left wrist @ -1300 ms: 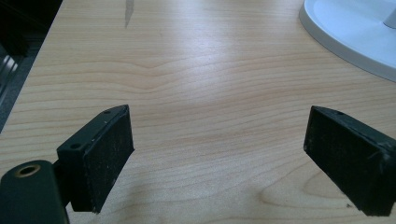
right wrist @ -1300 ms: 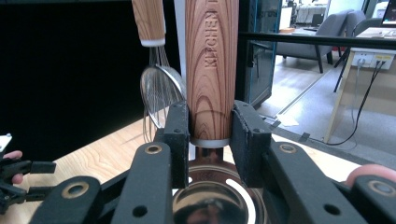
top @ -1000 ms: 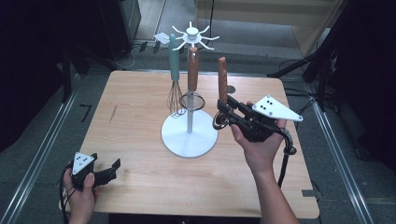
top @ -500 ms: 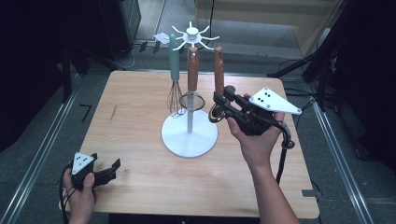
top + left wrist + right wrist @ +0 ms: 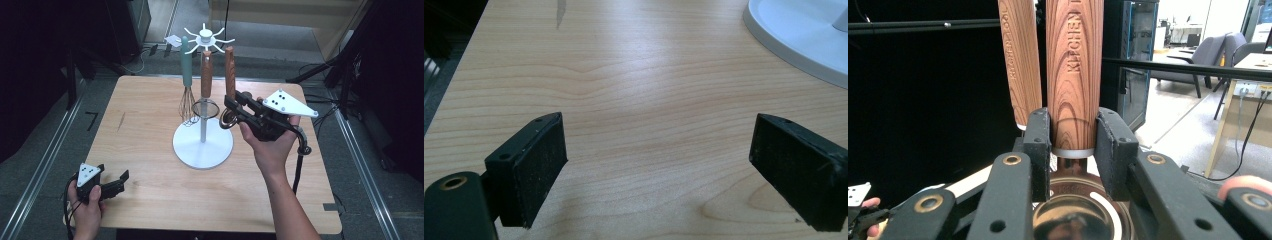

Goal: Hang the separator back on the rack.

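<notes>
A white rack (image 5: 205,36) with hook arms stands on a round base (image 5: 202,145) mid-table. A teal-handled whisk (image 5: 187,67) and a wood-handled strainer (image 5: 206,75) hang from it. My right gripper (image 5: 231,107) is shut on the lower end of a third wood-handled utensil (image 5: 230,70), held upright just right of the rack. In the right gripper view the pads (image 5: 1038,145) clamp that handle (image 5: 1074,65) above its copper head (image 5: 1075,210), with the strainer handle (image 5: 1020,55) behind. My left gripper (image 5: 120,180) rests at the table's front left, open (image 5: 659,175), nothing between its jaws.
The wooden table (image 5: 145,125) is bare left of the rack. The rack base (image 5: 794,35) shows at the upper right of the left gripper view. Metal rails run on the floor at both sides, and a dark stand (image 5: 345,60) rises beyond the right edge.
My right gripper has carried the wood-handled utensil slightly left, closer to the rack. The left gripper has stayed where it was.
</notes>
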Demonstrator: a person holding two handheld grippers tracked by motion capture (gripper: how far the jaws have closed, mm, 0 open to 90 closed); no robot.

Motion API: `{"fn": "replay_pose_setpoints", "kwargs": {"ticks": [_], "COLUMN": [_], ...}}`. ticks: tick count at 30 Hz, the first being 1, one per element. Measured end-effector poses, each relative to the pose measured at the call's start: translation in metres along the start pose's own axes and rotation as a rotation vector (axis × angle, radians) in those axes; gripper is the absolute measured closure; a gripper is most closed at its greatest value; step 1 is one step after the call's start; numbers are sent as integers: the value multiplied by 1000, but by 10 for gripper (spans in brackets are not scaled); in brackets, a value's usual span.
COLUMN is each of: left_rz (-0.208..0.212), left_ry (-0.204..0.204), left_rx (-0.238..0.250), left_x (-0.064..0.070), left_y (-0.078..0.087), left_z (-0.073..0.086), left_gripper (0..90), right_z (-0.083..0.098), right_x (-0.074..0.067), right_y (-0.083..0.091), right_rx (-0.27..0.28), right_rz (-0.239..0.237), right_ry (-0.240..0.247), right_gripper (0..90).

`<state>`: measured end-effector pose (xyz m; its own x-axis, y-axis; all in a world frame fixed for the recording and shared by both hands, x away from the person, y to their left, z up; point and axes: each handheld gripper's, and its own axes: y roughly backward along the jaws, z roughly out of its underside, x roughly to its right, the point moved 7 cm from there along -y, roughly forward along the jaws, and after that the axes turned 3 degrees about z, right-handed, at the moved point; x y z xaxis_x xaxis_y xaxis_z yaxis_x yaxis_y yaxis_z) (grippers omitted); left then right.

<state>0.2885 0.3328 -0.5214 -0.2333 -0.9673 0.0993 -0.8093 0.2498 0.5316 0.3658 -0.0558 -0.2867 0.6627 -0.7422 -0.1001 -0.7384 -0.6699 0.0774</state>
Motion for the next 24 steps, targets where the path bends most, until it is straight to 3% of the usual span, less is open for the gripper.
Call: {"fn": "replay_pose_setpoints", "kwargs": {"ticks": [19, 20, 23, 24], "left_rz": [0, 0, 1, 0], "left_ry": [2, 2, 2, 2], "left_rx": [2, 3, 0, 2], "left_x": [0, 0, 0, 0], "left_y": [0, 0, 0, 0], "left_z": [0, 0, 0, 0], "left_gripper": [83, 83, 84, 83], "right_z": [5, 5, 9, 11], "right_x": [-3, -3, -3, -2], "right_y": [-10, -10, -8, -8], "right_rx": [-6, -3, -9, -12], "right_rz": [-4, 3, 46, 56], "right_ry": [-12, -7, 3, 5], "right_gripper": [707, 687, 487, 464]}}
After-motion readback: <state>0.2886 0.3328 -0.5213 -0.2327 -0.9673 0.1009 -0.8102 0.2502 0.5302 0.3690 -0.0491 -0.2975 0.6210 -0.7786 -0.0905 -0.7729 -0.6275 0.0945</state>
